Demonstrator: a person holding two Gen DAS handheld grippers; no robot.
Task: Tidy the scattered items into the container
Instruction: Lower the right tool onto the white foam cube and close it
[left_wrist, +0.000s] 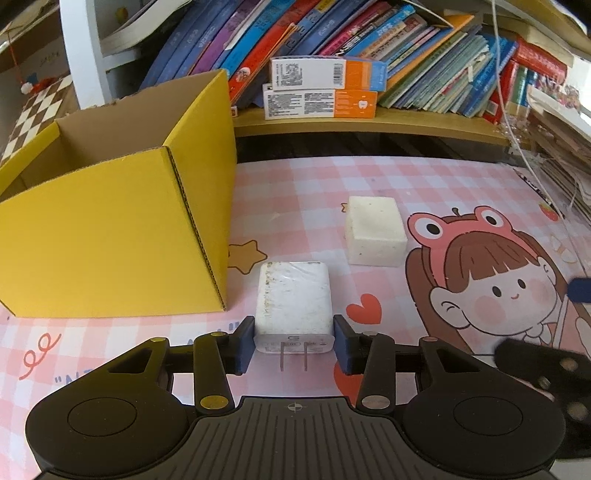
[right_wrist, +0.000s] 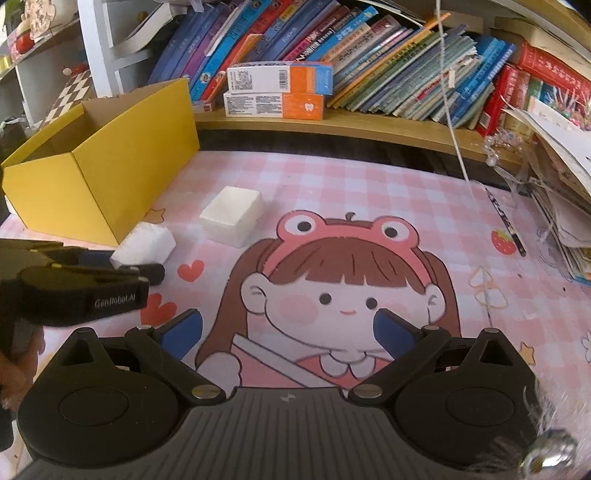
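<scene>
A white plug charger (left_wrist: 293, 299) lies on the pink checked mat, its two prongs pointing at the left wrist camera. My left gripper (left_wrist: 294, 341) is shut on its plug end, one blue pad against each side. In the right wrist view the charger (right_wrist: 146, 242) shows beside the yellow cardboard box (right_wrist: 99, 166), with the left gripper (right_wrist: 129, 264) on it. A white foam block (left_wrist: 375, 230) sits farther out on the mat, apart from the charger. The yellow box (left_wrist: 110, 229) stands open-topped at the left. My right gripper (right_wrist: 288, 325) is open over the cartoon girl print, holding nothing.
A wooden shelf (left_wrist: 369, 125) with leaning books and two stacked orange-and-white cartons (left_wrist: 321, 88) runs along the back. Paper stacks and a hanging white cord (right_wrist: 454, 122) crowd the right side. A pen (right_wrist: 506, 221) lies at the mat's right edge. A hand (right_wrist: 14, 369) holds the left gripper.
</scene>
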